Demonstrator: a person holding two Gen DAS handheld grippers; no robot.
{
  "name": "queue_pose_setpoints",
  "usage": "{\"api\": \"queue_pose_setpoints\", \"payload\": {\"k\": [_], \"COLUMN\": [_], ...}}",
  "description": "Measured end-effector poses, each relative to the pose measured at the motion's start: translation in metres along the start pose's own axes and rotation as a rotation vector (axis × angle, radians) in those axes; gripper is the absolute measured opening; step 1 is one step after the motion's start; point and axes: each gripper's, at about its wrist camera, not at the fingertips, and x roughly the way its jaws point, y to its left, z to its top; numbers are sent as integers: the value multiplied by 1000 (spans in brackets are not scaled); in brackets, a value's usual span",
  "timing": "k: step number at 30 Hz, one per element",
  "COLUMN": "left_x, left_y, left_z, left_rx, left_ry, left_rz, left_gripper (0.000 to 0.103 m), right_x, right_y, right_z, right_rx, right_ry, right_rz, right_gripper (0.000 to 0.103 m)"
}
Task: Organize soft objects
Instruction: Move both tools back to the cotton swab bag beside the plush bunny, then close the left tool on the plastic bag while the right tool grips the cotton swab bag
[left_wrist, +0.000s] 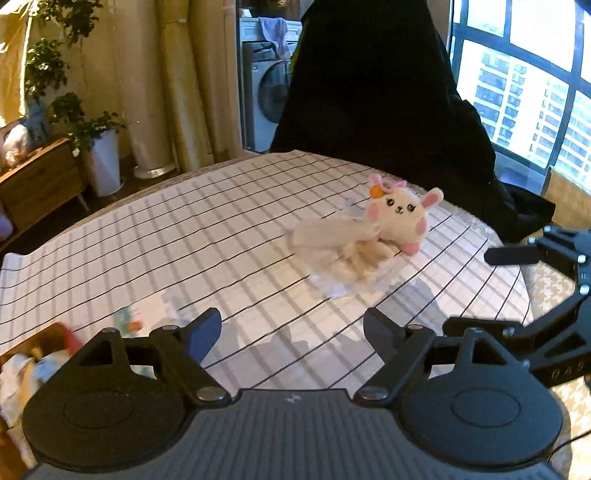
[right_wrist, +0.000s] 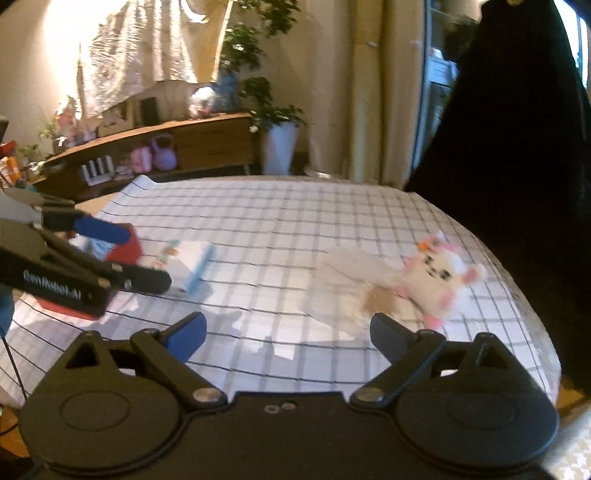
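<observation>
Both grippers hang above the tabletop (left_wrist: 155, 229), which is covered by a white checked cloth. Left gripper (left_wrist: 291, 332): jaws spread wide, nothing between them. Right gripper (right_wrist: 288, 336): jaws likewise released and empty.

Task thing: a white plush rabbit (left_wrist: 400, 214) with pink ears and cheeks, lying on its side on the cloth toward the far right part of the tabletop. A filmy white fabric piece (left_wrist: 332, 236) trails from it toward the middle; whether this is attached to the toy I cannot tell.

Relative to jaws: in the left wrist view the rabbit sits ahead and to the right of the gap, well apart from the tips. In the right wrist view the rabbit (right_wrist: 439, 273) lies just beyond the right-hand finger, near but not touching; that frame is blurred.

Judgement on the step: approach to pick up the toy. The right gripper is the better placed. Centre the gap on the rabbit's body rather than the loose fabric, come down low, close gently, since the plush will compress and the thin fabric could slip out.

A small box (right_wrist: 192, 266) and other items lie at the left edge, well apart from the rabbit.
</observation>
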Motion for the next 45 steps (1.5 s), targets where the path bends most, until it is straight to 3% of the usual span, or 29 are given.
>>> {"api": "queue_pose_setpoints", "payload": {"k": [5,21,28,34,45], "left_x": [30,133,175,207,245], "left_y": [-13,-35,-22,-14,-30], "left_z": [19,74,95,101,100], "left_rx": [-2,-82,-194,-289,-284], "left_ry": [-21,26,72,122,165], "left_rz": [9,-22,12,-4,-23], "left_gripper": [101,101,101,101,101], "right_x": [12,70,102,125,153], "right_y": [-27,-70,-74,-75,-80], "right_z": [-11,-16,-7,-3,-1], "right_rx": [26,70,50,52,67], "right_ry": [-2,11,25,43,75], "right_rz": [-25,-26,-41,-56,-74], "right_gripper": [95,92,87,82,79]}}
